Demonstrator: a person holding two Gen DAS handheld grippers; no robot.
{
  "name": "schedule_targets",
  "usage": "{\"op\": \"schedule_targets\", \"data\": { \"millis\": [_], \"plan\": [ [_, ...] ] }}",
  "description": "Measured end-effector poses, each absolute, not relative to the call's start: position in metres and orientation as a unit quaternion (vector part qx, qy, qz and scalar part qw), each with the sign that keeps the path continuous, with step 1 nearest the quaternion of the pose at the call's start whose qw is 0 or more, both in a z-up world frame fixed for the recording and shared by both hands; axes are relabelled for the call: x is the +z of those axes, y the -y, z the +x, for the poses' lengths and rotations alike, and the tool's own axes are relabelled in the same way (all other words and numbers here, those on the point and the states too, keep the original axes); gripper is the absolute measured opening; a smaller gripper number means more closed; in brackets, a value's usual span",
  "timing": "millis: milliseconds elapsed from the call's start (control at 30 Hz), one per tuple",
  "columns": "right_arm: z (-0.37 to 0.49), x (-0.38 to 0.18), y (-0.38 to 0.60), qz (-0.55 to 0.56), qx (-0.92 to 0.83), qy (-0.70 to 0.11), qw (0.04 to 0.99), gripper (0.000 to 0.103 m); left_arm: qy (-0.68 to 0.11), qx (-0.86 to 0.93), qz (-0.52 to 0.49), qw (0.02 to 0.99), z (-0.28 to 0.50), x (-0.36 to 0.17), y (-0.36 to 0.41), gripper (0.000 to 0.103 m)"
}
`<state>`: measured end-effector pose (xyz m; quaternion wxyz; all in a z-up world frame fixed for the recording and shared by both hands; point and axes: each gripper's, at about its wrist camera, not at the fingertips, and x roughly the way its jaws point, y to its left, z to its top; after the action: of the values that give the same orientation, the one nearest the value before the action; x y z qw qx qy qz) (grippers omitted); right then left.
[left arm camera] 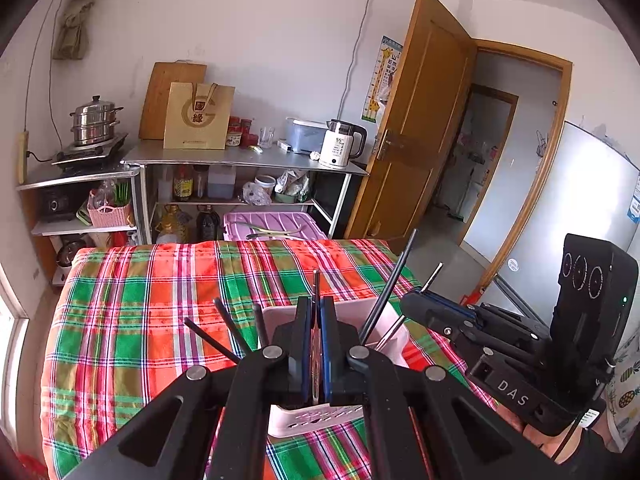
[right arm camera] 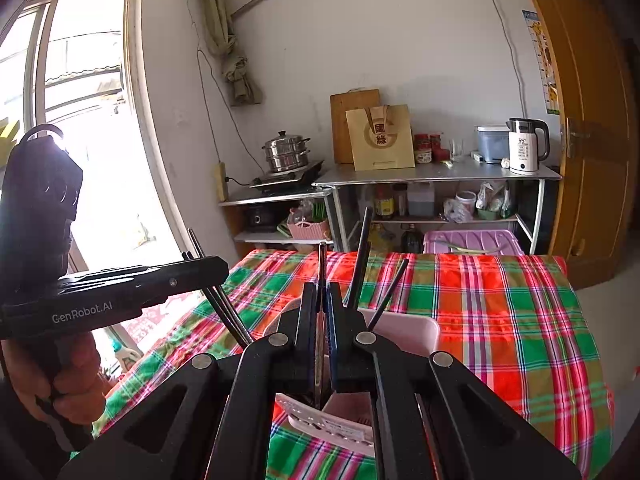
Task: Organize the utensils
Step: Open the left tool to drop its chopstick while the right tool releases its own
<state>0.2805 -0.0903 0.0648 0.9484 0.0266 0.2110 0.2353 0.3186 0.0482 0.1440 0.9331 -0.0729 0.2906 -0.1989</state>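
Observation:
A white and pink plastic utensil holder (left arm camera: 394, 338) stands on the plaid-covered table (left arm camera: 168, 292), with several dark chopsticks (left arm camera: 386, 292) leaning in it. My left gripper (left arm camera: 317, 312) is shut on a thin utensil (left arm camera: 316, 280) that stands upright over the holder. My right gripper (right arm camera: 321, 300) is shut on a thin utensil (right arm camera: 322, 264) above the same holder (right arm camera: 408, 330). The right gripper (left arm camera: 416, 300) shows at the right of the left wrist view, a metal stick (left arm camera: 432, 276) poking past it. The left gripper (right arm camera: 216, 268) shows at the left of the right wrist view.
A steel counter (left arm camera: 240, 158) at the back wall holds a kettle (left arm camera: 342, 144), a paper bag (left arm camera: 198, 116) and jars. A steamer pot (left arm camera: 96, 120) sits on a stove. A purple bin (left arm camera: 272, 226) lies past the table. An open wooden door (left arm camera: 416, 120) is at the right.

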Motion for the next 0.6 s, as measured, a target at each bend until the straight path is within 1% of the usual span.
{"op": "schedule_targets", "data": {
  "millis": [600],
  "plan": [
    [0.298, 0.029, 0.090, 0.028, 0.233, -0.254, 0.938, 0.005, -0.342, -0.185, -0.065, 0.919, 0.340, 0.095, -0.047, 0.004]
  ]
}}
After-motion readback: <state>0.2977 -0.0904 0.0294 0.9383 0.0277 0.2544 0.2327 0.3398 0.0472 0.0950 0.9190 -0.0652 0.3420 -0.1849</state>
